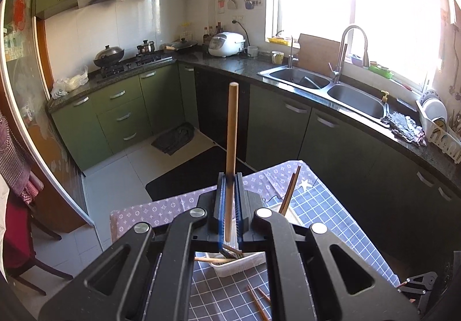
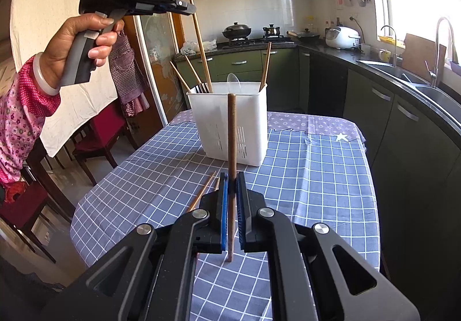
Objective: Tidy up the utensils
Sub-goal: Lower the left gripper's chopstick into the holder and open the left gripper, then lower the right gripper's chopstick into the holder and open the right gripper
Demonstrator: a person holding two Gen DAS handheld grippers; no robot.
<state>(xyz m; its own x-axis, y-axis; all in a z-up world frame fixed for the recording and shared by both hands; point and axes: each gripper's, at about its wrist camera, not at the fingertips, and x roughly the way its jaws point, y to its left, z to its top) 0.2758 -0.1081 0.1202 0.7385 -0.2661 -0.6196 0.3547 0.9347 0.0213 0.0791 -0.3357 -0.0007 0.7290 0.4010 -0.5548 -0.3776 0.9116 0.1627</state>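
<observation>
White utensil holder (image 2: 230, 125) sits mid-table, loose chopsticks (image 2: 201, 194) on checked tablecloth (image 2: 317, 176) beside it. Left gripper (image 1: 229, 176) clamped on light chopstick (image 1: 232, 125) above holder; right gripper (image 2: 232, 176) clamped on dark chopstick (image 2: 231, 133), table edge close right.

A white slotted utensil holder (image 2: 230, 125) stands upright on my table, with several wooden chopsticks (image 2: 266, 67) and a pale spoon (image 2: 234, 81) leaning out of its top. My left gripper (image 1: 229, 176) pinches a long light wooden chopstick (image 1: 231, 130) upright above it. My right gripper (image 2: 232, 176) clamps a darker brown chopstick (image 2: 232, 130), also upright. Loose chopsticks (image 2: 201, 191) lie flat on the cloth nearby.
</observation>
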